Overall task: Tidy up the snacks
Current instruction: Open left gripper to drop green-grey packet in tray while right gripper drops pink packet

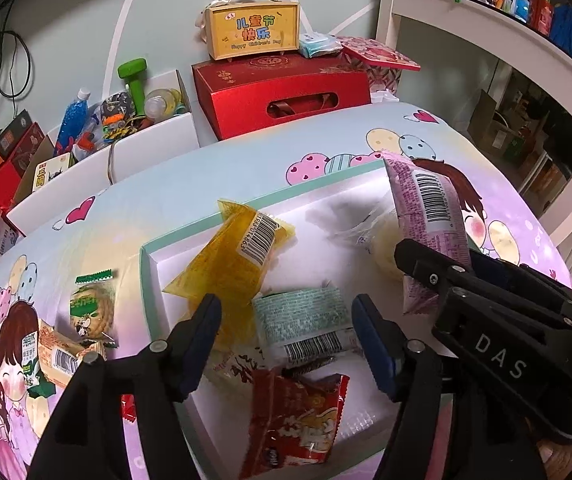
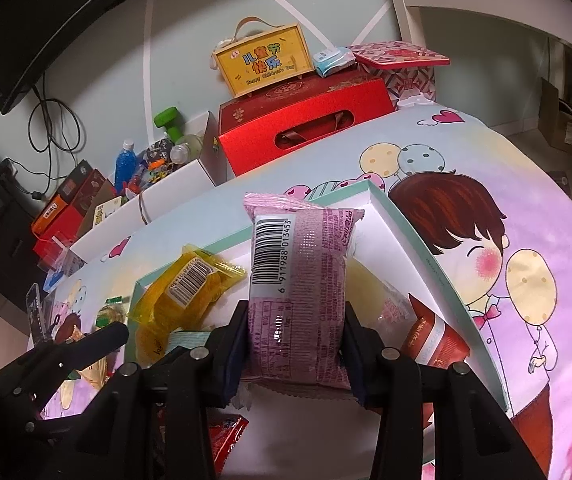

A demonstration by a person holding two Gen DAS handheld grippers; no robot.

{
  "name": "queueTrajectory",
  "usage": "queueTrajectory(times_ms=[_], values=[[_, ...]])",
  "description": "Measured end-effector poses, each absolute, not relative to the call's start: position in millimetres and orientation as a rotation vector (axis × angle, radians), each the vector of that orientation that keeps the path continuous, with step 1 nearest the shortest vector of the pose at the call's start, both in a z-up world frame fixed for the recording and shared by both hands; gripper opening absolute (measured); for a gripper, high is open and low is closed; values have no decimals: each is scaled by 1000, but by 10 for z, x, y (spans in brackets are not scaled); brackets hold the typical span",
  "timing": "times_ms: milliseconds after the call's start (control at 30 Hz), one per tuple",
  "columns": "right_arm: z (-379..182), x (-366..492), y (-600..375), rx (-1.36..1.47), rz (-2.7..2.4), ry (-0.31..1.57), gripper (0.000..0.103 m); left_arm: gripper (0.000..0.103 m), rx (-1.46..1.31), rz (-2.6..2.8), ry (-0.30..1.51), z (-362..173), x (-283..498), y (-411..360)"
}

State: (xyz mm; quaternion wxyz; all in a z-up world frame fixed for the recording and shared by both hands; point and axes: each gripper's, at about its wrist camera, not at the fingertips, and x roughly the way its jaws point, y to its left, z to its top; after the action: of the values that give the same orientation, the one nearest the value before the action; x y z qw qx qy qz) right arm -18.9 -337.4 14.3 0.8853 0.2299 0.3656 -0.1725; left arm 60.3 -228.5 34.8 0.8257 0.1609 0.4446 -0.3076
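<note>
Over the far right corner of the white box (image 2: 402, 240) on the bed, the right gripper (image 2: 296, 344) pinches the pink snack packet (image 2: 298, 280) by its lower end, so it could slip out or droop past the rim, while the left gripper (image 1: 286, 344) hangs spread above the teal packet (image 1: 302, 320).

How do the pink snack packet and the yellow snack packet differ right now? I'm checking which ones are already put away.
The pink snack packet is clamped in the right gripper above the white tray; the translucent yellow snack packet lies in that tray, touched by neither gripper. The pink packet is opaque, while the yellow packet is see-through. The pink packet points straight out from the gripper; the yellow packet lies at a slant. Both show a barcode label.
</note>
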Motion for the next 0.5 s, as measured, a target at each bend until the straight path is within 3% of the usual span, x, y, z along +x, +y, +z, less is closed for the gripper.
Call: queueTrajectory(times_ms=[133,233,400,500], values=[[142,-193,-3382,483,-359,765,48,71,354,-642,940,376,597,-2272],[155,-200,-3393,486,-362,760,58,73,351,-631,940,402,607,-2246],[166,-201,-3385,480,-367,762,58,73,349,-600,945,422,645,-2183],[169,-208,-3399,480,-380,760,71,73,341,-581,943,444,669,-2137]])
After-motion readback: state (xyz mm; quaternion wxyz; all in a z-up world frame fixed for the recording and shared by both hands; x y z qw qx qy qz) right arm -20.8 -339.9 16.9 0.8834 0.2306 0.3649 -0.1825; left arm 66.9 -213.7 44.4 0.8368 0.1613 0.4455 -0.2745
